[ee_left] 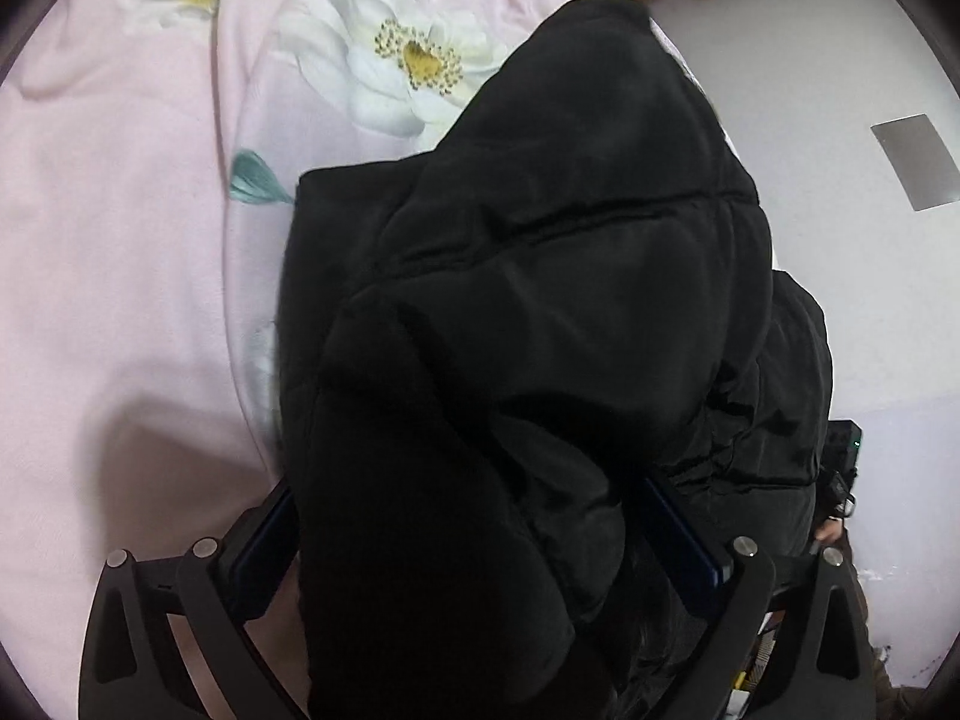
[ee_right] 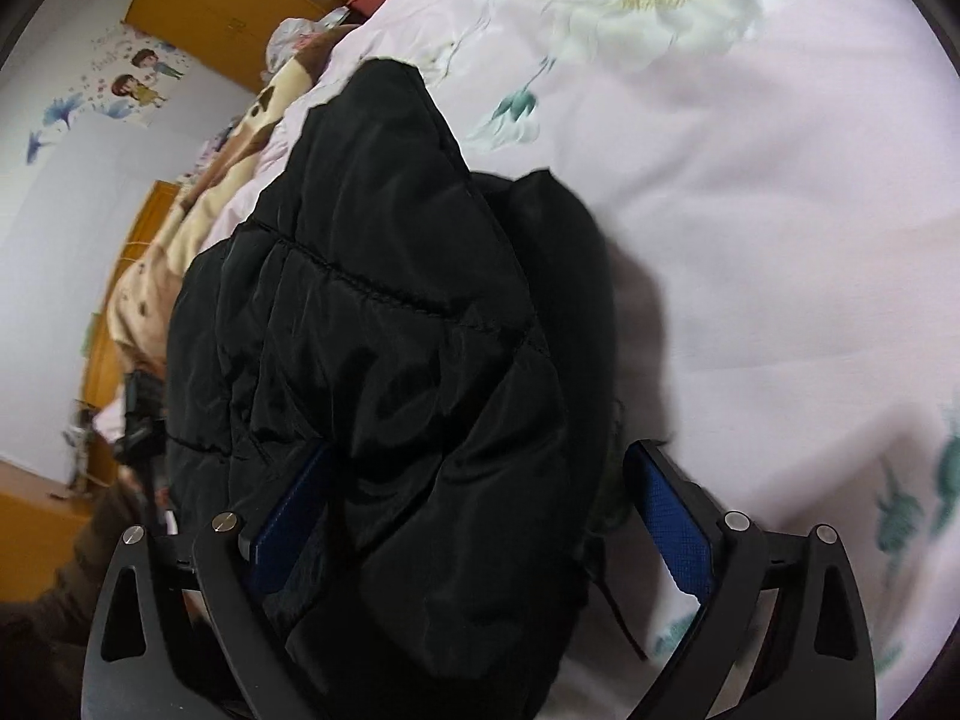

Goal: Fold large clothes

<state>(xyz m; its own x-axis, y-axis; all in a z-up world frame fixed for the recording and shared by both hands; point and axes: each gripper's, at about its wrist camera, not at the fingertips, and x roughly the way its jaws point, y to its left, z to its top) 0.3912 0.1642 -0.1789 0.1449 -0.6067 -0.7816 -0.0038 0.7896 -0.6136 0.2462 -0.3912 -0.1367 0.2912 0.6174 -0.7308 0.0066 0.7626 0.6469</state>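
Observation:
A black puffy jacket (ee_left: 540, 276) hangs bunched over a pink floral bedsheet (ee_left: 120, 240). My left gripper (ee_left: 474, 516) has its blue-padded fingers on both sides of a thick fold of the jacket and grips it. In the right wrist view the same jacket (ee_right: 390, 312) fills the centre. My right gripper (ee_right: 480, 498) holds another thick fold; its left pad (ee_right: 288, 510) presses into the cloth, and its right pad (ee_right: 672, 516) stands beside the cloth with a small gap. The fingertips of both grippers are partly hidden by fabric.
The pink sheet (ee_right: 750, 240) spreads wide to the right. A beige patterned blanket (ee_right: 180, 228) lies along the bed's left edge. Orange wooden furniture (ee_right: 210, 6) and a white wall (ee_left: 840, 270) with stickers (ee_right: 132, 78) lie beyond. The other gripper's body (ee_right: 141, 420) shows at left.

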